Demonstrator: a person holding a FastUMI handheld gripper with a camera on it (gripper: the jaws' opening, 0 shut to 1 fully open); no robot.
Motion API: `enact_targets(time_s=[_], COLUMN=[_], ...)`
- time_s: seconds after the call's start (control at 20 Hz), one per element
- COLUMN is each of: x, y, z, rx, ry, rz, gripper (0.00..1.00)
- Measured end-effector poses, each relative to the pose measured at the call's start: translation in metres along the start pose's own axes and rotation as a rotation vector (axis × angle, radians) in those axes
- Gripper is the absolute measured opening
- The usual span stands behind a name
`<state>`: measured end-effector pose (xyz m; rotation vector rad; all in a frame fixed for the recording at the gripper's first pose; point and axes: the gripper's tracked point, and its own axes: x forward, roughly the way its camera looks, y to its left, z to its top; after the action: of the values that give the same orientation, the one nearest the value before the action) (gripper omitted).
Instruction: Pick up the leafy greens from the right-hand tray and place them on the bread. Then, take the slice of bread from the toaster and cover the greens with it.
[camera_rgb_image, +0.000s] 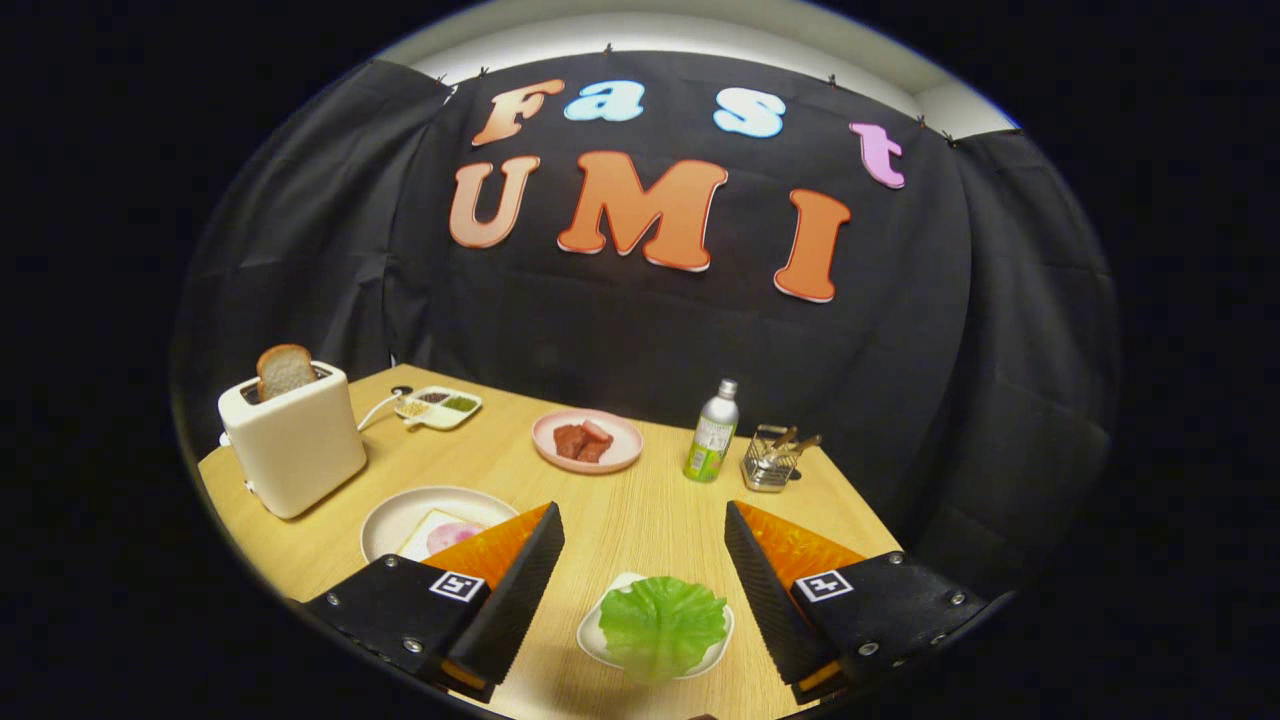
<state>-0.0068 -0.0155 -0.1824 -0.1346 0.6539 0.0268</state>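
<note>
A: Surface and room?

B: A light wooden table (640, 520) is standing in a booth walled with black cloth (960, 380); a pale strip of wall is showing above the cloth.

A: Containers, back to front?

B: A white toaster (295, 445) is sitting at the far left with a slice of bread (285, 370) standing up out of its slot. Beside it, toward the back, a small divided dish (440, 407) is holding dark, tan and green fillings. A pink plate (588, 441) near the middle is carrying reddish meat pieces. To its right, a green-labelled bottle (712, 432) is standing upright, just beside a wire basket (770, 462) with utensils in it.

A: Task items?

B: The leafy greens (662, 625) are lying on a small white tray (597, 640), between the fingers and untouched. A white plate (400, 515) left of them is holding a bread slice (440, 535) with something pink on it.

A: Jaws?

B: The gripper (645, 560) is hanging released, jaws spread wide, one finger on each side of the tray, pressing on nothing.

A: Anything obscured?

B: The left finger is covering part of the white plate and its bread. The toaster's cord is trailing toward the divided dish, its end hard to make out.
</note>
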Motion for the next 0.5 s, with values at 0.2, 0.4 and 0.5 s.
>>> enact_targets(time_s=[0.2, 0.4, 0.5], x=[0.019, 0.035, 0.039], y=[-0.004, -0.006, -0.008], z=[-0.052, -0.083, -0.098], rx=[0.010, 0.057, 0.071], ry=[0.209, 0.360, 0.421], rz=[0.037, 0.064, 0.075], gripper=[0.95, 0.92, 0.92])
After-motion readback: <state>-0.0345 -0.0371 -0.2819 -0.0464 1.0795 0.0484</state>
